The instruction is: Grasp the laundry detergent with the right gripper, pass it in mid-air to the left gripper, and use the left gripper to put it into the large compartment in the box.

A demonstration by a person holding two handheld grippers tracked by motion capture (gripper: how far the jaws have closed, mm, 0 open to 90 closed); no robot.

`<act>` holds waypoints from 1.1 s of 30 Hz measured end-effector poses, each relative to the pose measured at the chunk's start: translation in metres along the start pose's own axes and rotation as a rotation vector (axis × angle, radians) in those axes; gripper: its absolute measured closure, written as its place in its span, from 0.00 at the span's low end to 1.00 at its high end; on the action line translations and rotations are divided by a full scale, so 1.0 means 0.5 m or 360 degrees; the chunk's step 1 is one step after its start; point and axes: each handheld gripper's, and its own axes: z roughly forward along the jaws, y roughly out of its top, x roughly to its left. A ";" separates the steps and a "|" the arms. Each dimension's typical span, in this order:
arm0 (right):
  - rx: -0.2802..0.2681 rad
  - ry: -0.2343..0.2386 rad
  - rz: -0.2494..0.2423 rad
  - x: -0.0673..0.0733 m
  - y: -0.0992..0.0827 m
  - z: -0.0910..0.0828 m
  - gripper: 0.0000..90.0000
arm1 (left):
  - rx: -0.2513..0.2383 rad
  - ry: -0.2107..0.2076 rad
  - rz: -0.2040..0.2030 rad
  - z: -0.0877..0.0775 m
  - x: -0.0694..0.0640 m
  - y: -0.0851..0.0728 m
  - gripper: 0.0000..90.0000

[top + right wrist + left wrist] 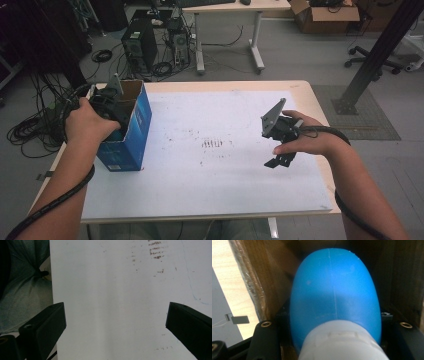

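My left gripper (pixel 107 104) reaches down into an open blue cardboard box (pixel 136 131) at the table's left edge. In the left gripper view its jaws are shut on a rounded blue object (pixel 334 290) with a white end (pixel 342 342), inside the box's brown inner walls (pixel 270 277). My right gripper (pixel 278 161) hangs over the right part of the white table top (pixel 215 175), pointing down. Its jaws stand wide open in the right gripper view (pixel 116 322), with nothing between them, above the bare white surface.
Faint brown stains (pixel 212 144) mark the table's middle. On the floor beyond the table stand computer towers (pixel 140 45), tangled cables (pixel 30 130) and a desk's legs (pixel 227 45). A black post (pixel 377 55) rises at the right, near a cardboard box (pixel 325 15).
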 end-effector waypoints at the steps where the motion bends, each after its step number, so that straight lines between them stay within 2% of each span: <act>1: -0.0001 0.0002 0.0000 0.000 0.000 0.000 0.03 | -0.0004 -0.0001 -0.0001 0.000 0.000 0.000 0.42; 24: -0.0026 -0.0009 0.0014 0.003 -0.007 -0.002 0.03 | -0.0015 -0.0014 0.0000 0.003 0.003 -0.002 0.41; 27: -0.0024 -0.0009 0.0014 0.003 -0.008 -0.001 0.03 | -0.0055 -0.0018 -0.0007 -0.002 0.002 -0.003 0.39; 33: -0.0031 -0.0007 0.0014 0.003 -0.009 -0.001 0.03 | -0.0052 0.0001 0.0001 -0.011 -0.002 -0.003 0.37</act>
